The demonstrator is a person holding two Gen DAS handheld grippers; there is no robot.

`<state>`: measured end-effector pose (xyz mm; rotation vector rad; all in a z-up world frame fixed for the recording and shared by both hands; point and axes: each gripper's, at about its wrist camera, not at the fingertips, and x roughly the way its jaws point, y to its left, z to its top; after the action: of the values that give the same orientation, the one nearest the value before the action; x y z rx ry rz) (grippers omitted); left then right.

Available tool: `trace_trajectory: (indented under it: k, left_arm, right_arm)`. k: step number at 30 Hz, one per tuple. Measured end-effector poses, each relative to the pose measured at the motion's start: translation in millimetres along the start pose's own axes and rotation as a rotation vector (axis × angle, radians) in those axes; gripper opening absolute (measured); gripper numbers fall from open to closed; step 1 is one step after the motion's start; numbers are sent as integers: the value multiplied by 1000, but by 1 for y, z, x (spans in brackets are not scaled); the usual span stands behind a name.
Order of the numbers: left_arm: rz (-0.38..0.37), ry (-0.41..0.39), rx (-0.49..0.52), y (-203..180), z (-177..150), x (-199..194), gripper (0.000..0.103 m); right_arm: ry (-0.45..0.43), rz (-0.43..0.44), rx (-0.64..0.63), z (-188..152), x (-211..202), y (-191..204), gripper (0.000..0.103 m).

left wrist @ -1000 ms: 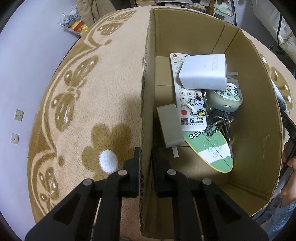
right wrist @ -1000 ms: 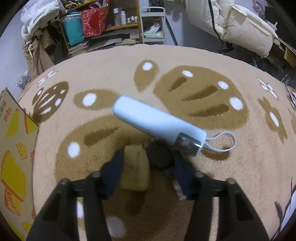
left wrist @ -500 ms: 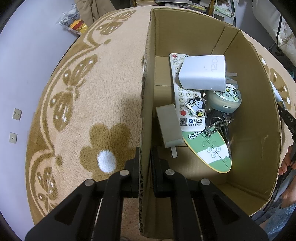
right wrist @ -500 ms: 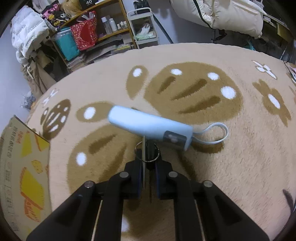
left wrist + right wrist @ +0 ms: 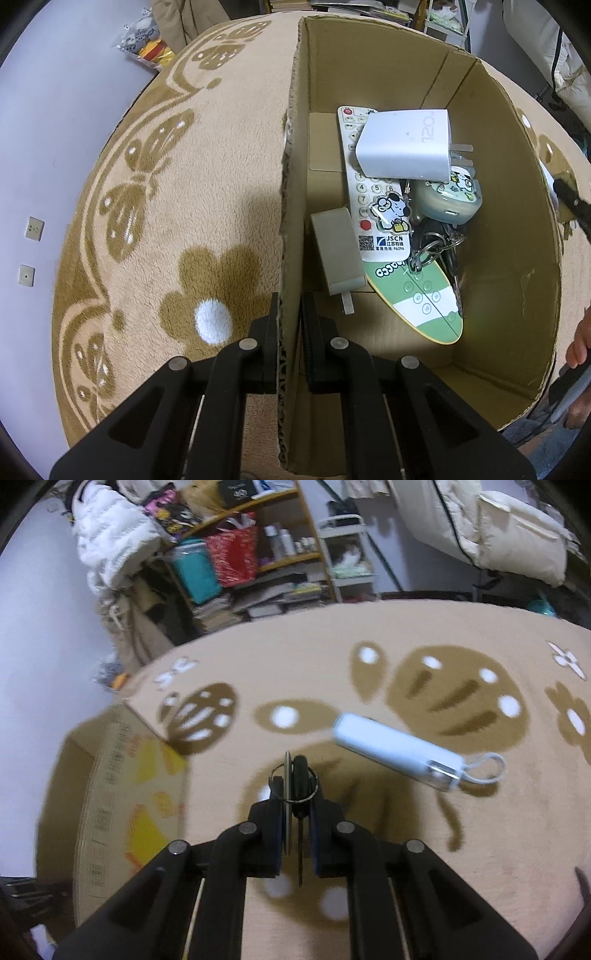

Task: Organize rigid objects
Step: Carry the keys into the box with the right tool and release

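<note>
A tan patterned rug [image 5: 424, 849] carries a cardboard box [image 5: 517, 295] and a pale blue cylinder [image 5: 399, 751]

Dim indoor light, heavy fisheye warp with dark corners. Right wrist view motion-blurred; left sharp, shadow on the tan patterned plush carpet [image 5: 166, 206].

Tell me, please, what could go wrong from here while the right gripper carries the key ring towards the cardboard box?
1. The right gripper pinches the dark key on a metal ring edge-on between its pads; the ring and flat tag may swing or slip out.
2. The brown cardboard box is steadied only by the left gripper clamping one thin wall; a bump could fold it.
3. The pale blue cylindrical power bank remains on the beige patterned rug.
</note>
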<state>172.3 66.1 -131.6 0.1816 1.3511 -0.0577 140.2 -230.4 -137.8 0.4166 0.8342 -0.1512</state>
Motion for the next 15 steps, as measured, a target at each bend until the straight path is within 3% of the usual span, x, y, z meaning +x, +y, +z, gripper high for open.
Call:
trace_trajectory:
  k: [15]
  left_arm:
    - [5, 4, -1, -2, 1, 1, 8]
  right_arm:
    - [-59, 212, -122, 21, -31, 88, 13]
